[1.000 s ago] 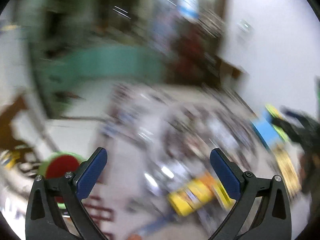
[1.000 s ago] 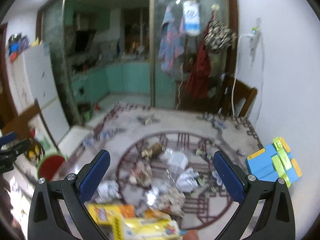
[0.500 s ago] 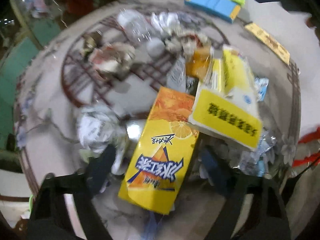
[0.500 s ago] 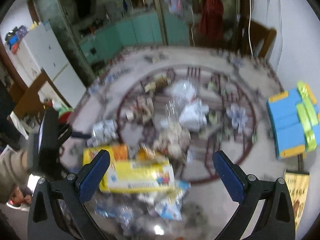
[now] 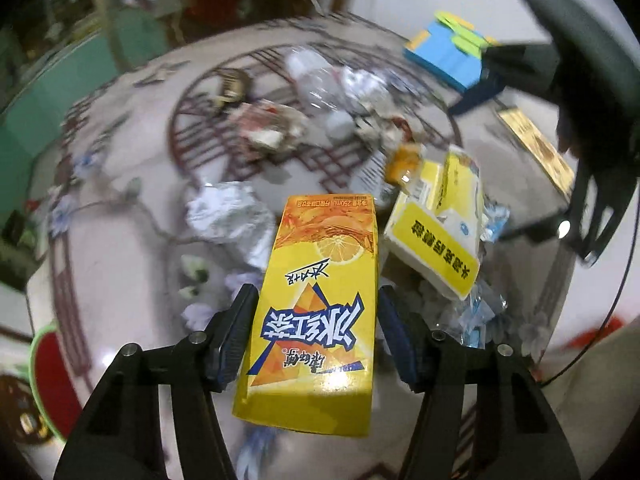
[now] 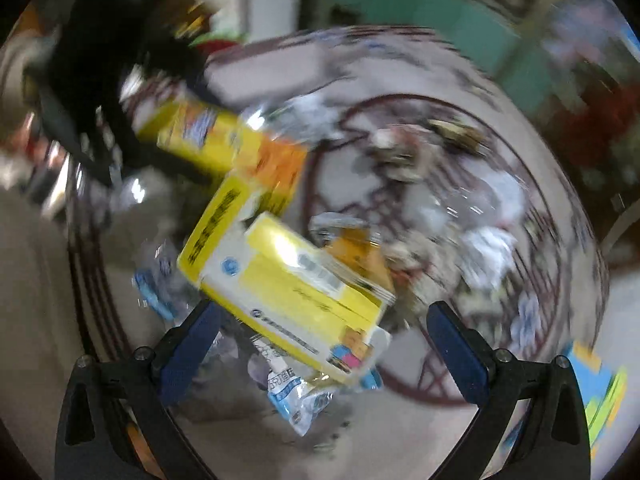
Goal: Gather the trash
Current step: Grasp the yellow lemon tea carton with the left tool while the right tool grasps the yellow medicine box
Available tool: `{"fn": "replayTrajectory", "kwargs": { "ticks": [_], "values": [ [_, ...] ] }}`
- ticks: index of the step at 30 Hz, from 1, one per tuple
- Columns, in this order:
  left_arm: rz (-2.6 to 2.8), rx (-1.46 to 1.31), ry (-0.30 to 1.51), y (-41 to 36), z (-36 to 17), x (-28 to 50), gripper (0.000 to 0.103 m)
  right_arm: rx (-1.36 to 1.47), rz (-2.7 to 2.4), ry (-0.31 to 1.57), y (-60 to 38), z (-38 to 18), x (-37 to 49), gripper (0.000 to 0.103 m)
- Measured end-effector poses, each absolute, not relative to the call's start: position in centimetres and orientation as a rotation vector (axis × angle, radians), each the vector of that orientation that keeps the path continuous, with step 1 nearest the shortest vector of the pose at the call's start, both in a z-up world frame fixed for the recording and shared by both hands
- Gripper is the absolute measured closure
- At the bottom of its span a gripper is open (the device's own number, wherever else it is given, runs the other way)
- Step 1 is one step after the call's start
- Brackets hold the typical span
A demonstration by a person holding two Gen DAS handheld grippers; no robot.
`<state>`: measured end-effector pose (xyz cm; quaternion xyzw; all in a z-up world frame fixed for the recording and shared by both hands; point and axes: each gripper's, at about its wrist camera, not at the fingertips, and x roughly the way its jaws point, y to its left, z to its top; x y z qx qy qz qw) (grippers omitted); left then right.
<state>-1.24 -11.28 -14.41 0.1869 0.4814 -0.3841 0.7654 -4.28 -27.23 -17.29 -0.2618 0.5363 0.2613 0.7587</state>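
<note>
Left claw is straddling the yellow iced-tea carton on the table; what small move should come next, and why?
Probably finish closing, then lift. The left claw is closing with the yellow iced-tea carton between its jaws; the pads flank the carton's long sides, with a sliver of gap apparently left. The carton lies flat on the table, so nothing seems to block a squeeze.

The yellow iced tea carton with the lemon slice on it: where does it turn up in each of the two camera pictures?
Left wrist view: iced tea carton, bottom centre, between the closing left tool's fingers.
Right wrist view: same carton, upper left, blurred.
Shared landmark: the yellow-and-white box beside it.
</note>
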Motion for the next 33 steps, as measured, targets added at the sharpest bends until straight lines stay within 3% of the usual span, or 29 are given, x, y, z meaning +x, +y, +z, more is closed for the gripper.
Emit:
{"fn": "replayTrajectory", "kwargs": {
  "ticks": [3,6,8,12,13,15,23,24,26,27,28,33],
  "values": [
    [-0.776,0.310,1.038,-9.8,-13.7,-0.7,0.043,-0.717,0.643,1.197,-25.8,-19.3,-3.8,0.001],
    [-0.723,0.222,1.046,-8.2,-13.4,0.2,0.043,-0.718,0.686,1.274,-25.7,-21.1,-2.3,0.037],
    [-0.693,0.185,1.044,-7.4,-13.2,0.3,0.043,-0.655,0.703,1.281,-26.2,-21.3,-1.4,0.040],
    [-0.656,0.133,1.034,-6.1,-12.8,0.6,0.043,-0.472,0.713,1.270,-27.2,-20.2,-0.1,0.064],
    [-0.646,0.119,1.029,-5.8,-12.6,0.7,0.043,-0.423,0.722,1.270,-27.5,-19.8,0.1,0.084],
    [-0.632,0.100,1.021,-5.4,-12.3,0.9,0.043,-0.368,0.713,1.255,-27.8,-19.4,0.4,0.103],
    [-0.631,0.067,1.014,-4.8,-12.0,1.5,0.043,-0.245,0.594,1.270,-28.9,-19.9,0.5,0.103],
    [-0.632,0.068,1.015,-4.8,-12.1,1.6,0.043,-0.248,0.589,1.264,-28.8,-19.8,0.5,0.099],
    [-0.633,0.067,1.018,-4.9,-12.1,1.5,0.043,-0.292,0.573,1.257,-28.4,-19.7,0.6,0.076],
    [-0.634,0.063,1.018,-4.8,-12.1,1.4,0.043,-0.326,0.567,1.252,-28.1,-19.6,0.4,0.055],
    [-0.635,0.057,1.016,-4.8,-12.0,1.3,0.043,-0.348,0.570,1.243,-27.8,-19.7,0.5,0.049],
    [-0.628,0.021,1.008,-4.4,-11.7,1.1,0.043,-0.419,0.576,1.220,-26.4,-19.9,1.2,0.049]
  ]
}}
